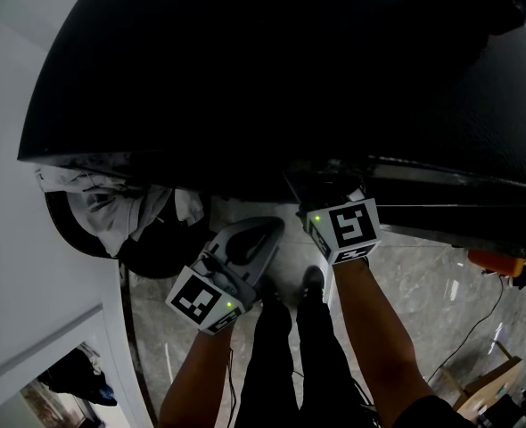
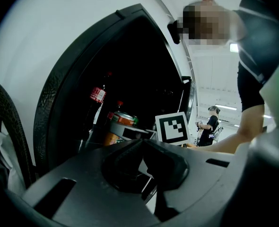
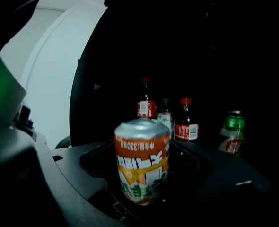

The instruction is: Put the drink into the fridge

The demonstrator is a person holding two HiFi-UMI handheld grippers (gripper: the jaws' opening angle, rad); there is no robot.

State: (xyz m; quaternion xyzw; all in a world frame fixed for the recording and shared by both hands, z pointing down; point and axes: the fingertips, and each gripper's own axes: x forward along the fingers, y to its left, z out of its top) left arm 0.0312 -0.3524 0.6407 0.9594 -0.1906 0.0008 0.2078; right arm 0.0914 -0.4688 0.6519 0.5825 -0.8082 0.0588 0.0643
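Right gripper view: orange can (image 3: 140, 174) between right tongs (image 3: 143, 149), bottles (image 3: 184, 119) just beyond.

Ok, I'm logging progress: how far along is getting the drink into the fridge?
Done: the dark fridge is open and the orange-and-white metal drink can is picked up. In hand: the right gripper's tongs clamp it, facing the red-capped bottles inside. Left: set it down and let go.
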